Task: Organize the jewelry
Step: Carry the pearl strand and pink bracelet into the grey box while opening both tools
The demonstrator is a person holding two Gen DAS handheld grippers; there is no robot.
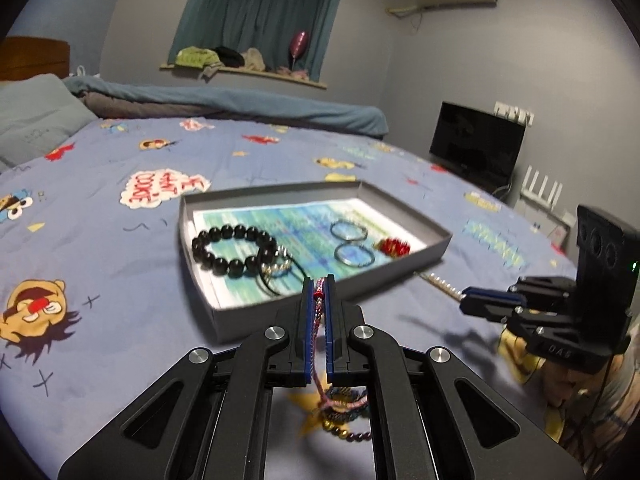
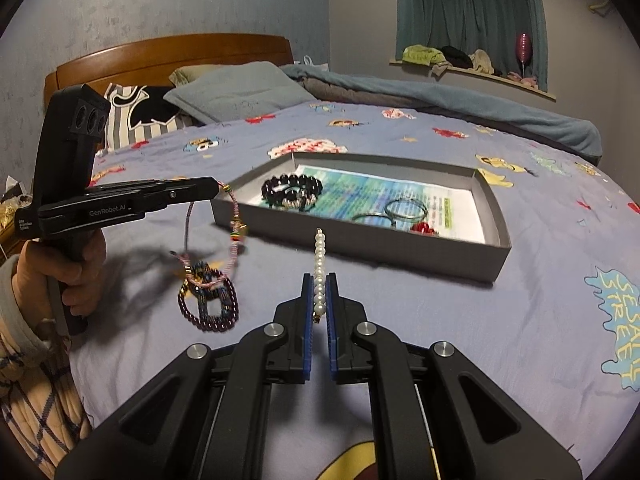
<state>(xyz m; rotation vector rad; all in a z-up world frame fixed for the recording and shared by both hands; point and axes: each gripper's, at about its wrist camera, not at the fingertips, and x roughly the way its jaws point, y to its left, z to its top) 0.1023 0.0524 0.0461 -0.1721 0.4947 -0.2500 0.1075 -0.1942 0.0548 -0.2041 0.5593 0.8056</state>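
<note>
Left gripper [image 1: 319, 284] jaws clenched on a woven bracelet [image 2: 236, 216] (dangling loop visible only from right wrist), right gripper [image 2: 319, 284] jaws grasping a pearl strand [image 2: 319, 268], both just before the grey tray [image 2: 360, 236].

Bed [image 2: 400, 320] under a blue cartoon-print sheet [image 1: 120, 280]. Directly on it: shallow grey tray [image 2: 494, 248] near the middle; tangle of dark bead bracelets [image 2: 208, 300] on the sheet near the tray's front wall; grey pillow [image 2: 240, 90] and striped pillow [image 2: 132, 120] by the wooden headboard [image 2: 168, 56]; rumpled blue duvet [image 2: 460, 100] along the far edge.
</note>
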